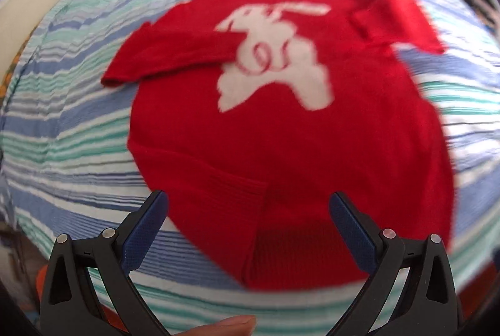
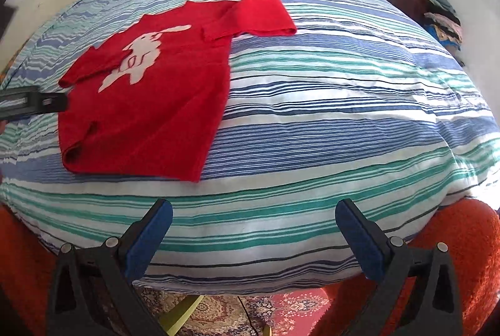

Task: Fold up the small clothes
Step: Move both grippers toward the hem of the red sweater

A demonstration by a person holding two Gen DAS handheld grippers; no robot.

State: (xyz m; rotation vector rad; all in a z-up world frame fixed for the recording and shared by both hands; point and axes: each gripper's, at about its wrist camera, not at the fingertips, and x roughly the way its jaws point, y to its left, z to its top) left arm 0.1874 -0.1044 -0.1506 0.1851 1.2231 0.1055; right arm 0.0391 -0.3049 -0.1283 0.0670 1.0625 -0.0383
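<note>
A small red sweater [image 1: 281, 142] with a white rabbit figure [image 1: 275, 55] lies flat on the striped bed cover [image 1: 62, 123]. Its left sleeve [image 1: 168, 55] is folded across the chest; the right sleeve [image 1: 403, 20] sticks out sideways. My left gripper [image 1: 248, 211] is open and empty, hovering over the sweater's bottom hem. In the right wrist view the sweater [image 2: 150, 105] lies far left on the bed, and the left gripper [image 2: 47, 101] shows beside its left edge. My right gripper [image 2: 253, 220] is open and empty, above the bed's near edge, well apart from the sweater.
The bed cover [image 2: 343, 117] has blue, green and white stripes. An orange fuzzy rug or cushion [image 2: 468, 242] and a patterned carpet [image 2: 281, 311] lie below the bed's near edge. A dark cabinet with piled clothes [image 2: 437, 14] stands at the far right.
</note>
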